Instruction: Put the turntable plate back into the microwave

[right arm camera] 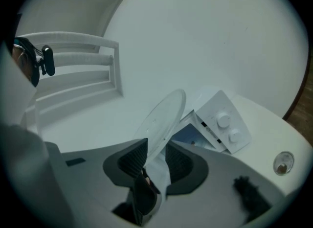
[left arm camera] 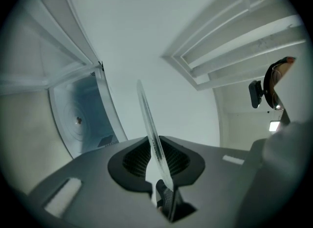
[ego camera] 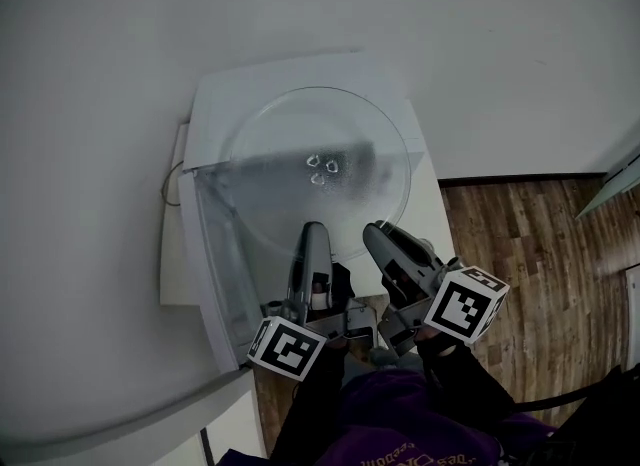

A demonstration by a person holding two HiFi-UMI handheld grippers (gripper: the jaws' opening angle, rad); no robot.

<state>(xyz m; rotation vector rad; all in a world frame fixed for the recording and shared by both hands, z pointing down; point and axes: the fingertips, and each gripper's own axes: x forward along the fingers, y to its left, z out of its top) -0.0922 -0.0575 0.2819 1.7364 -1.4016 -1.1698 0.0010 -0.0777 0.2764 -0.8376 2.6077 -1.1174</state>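
Observation:
The clear glass turntable plate (ego camera: 300, 154) hangs in the air over the white microwave (ego camera: 215, 104), held at its near rim by both grippers. My left gripper (ego camera: 314, 229) is shut on the rim; in the left gripper view the plate (left arm camera: 146, 119) stands edge-on between its pads (left arm camera: 156, 161). My right gripper (ego camera: 380, 232) grips the rim just to the right; in the right gripper view the plate (right arm camera: 164, 114) leans slantwise between its pads (right arm camera: 156, 161). The microwave door (ego camera: 215, 264) hangs open to the left. Its panel with two knobs (right arm camera: 222, 124) and the bluish cavity (right arm camera: 188, 134) lie beyond the plate.
A white wall stands behind the microwave. Wooden floor (ego camera: 530, 244) lies to the right. The microwave rests on a white shelf (ego camera: 172, 264), with a thin cable (ego camera: 168, 186) at its left. The person's purple sleeve (ego camera: 400, 424) is at the bottom.

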